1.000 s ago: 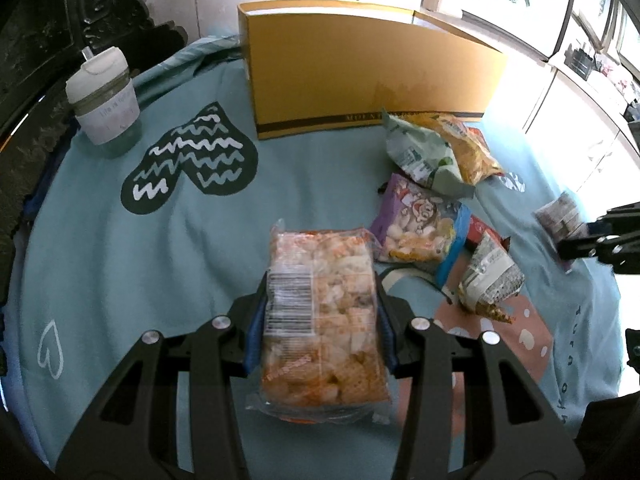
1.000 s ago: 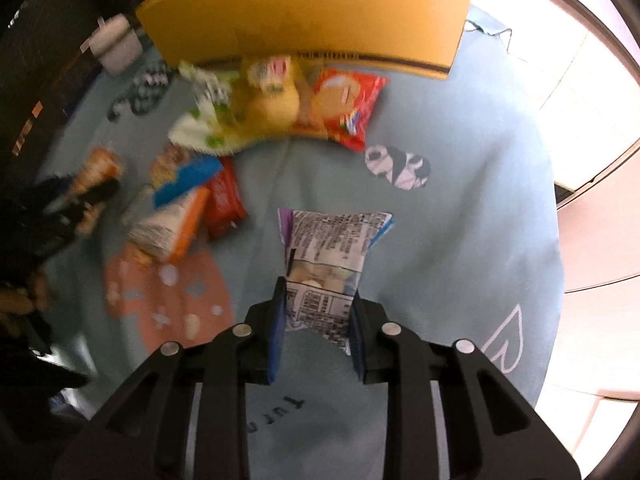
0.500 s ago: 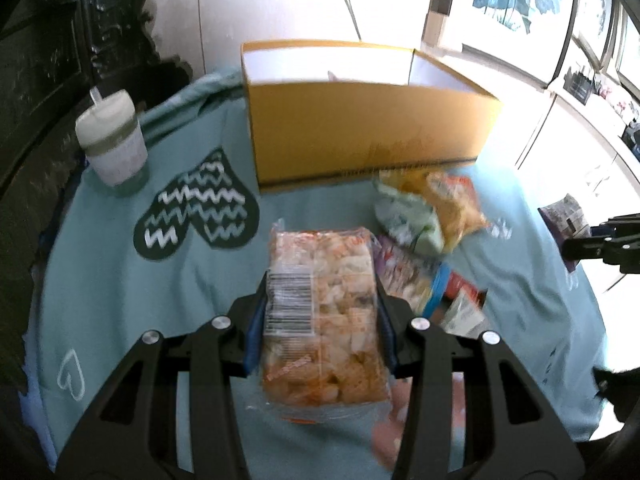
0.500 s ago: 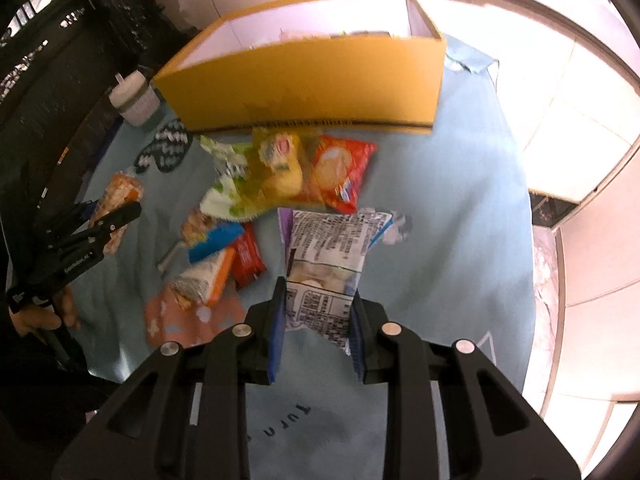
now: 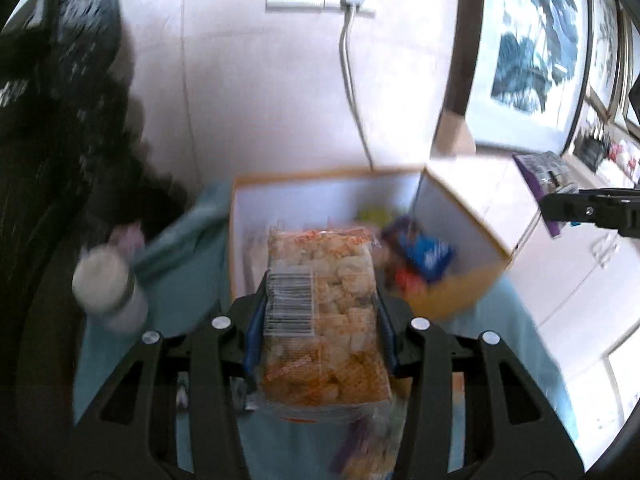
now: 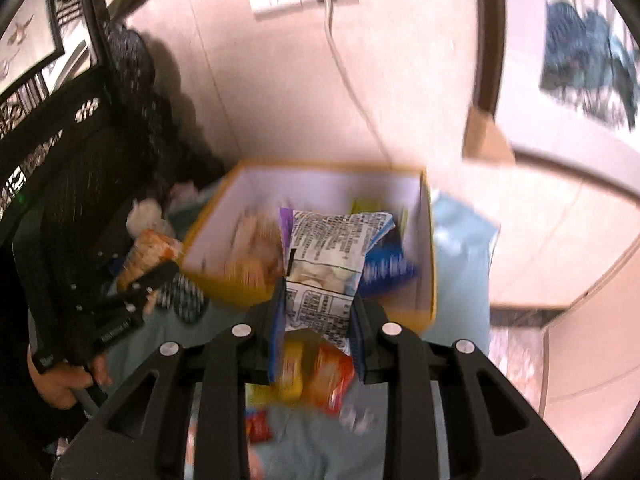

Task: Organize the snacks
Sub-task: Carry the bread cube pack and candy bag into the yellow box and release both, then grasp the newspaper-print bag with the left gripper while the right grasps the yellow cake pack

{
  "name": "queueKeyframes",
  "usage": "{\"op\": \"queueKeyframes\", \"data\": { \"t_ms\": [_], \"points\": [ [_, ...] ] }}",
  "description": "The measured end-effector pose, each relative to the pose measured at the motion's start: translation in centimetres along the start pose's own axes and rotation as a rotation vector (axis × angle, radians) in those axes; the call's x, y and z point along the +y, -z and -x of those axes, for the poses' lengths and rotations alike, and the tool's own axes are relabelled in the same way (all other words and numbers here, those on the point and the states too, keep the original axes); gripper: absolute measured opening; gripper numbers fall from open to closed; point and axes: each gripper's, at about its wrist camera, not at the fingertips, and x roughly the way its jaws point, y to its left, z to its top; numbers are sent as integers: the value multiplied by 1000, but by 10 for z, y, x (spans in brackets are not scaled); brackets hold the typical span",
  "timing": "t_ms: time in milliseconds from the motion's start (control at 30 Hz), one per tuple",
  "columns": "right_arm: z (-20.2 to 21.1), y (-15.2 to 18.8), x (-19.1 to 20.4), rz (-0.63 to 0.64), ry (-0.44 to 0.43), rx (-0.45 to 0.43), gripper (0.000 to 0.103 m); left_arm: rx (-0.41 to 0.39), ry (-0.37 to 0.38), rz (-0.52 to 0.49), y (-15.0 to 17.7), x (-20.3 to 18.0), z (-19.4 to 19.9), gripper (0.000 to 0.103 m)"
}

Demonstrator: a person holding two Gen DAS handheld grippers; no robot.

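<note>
partly done: the box (image 5: 464, 216) on the counter (image 5: 192, 256) already holds a blue pack (image 5: 428, 254) and a few blurred others. the left gripper (image 5: 320, 316) has its jaws clamped on a cracker bag (image 5: 324, 320) and the right gripper (image 6: 316, 320) pinches a printed pouch (image 6: 328, 256), both at the box's near edge, not yet dropped. several packs (image 6: 316, 372) lie loose on the cloth.

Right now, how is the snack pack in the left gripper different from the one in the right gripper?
The clear cracker pack in the left gripper is see-through, showing pale orange pieces; the printed pouch in the right gripper is mostly opaque, with black text and purple edges. The cracker pack is wide and blocky; the printed pouch is narrower and crumpled. Both are clamped above the yellow box.
</note>
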Motion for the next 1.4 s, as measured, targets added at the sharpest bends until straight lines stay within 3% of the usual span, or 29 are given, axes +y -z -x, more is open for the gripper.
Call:
{"op": "queueKeyframes", "data": {
  "t_ms": [67,100,133,167,300,433,633,767,900,1033,1200,1400],
  "points": [
    [-14,-27,-3,-8,4,-17,35,-24,-9,-11,-28,-4,-14,46],
    [-24,-36,-6,-12,9,-4,59,-24,-12,-8,-39,-5,-24,56],
    [-36,-43,-9,-12,48,10,73,-12,-7,1,-47,-5,-33,74],
    [-46,-46,-13,-13,105,19,80,18,-3,14,-53,-3,-46,101],
    [-59,-32,-26,-66,106,53,80,134,-57,15,-48,8,-78,101],
    [-63,3,-34,-76,108,104,80,149,-80,22,-15,22,-70,101],
    [-59,62,-36,-91,111,167,80,133,-75,92,46,34,-25,101],
    [-77,121,-31,-106,103,280,80,191,-38,-6,104,20,-18,101],
    [-91,157,-30,-174,92,322,80,276,15,-124,154,-5,-21,101],
    [-96,157,-18,-180,62,314,80,264,59,-185,169,-28,-18,101],
    [-109,140,23,-20,16,306,80,233,142,-293,182,-57,-14,101],
    [-153,135,37,33,24,388,74,307,195,-383,220,-81,-25,101]
  ]
}}
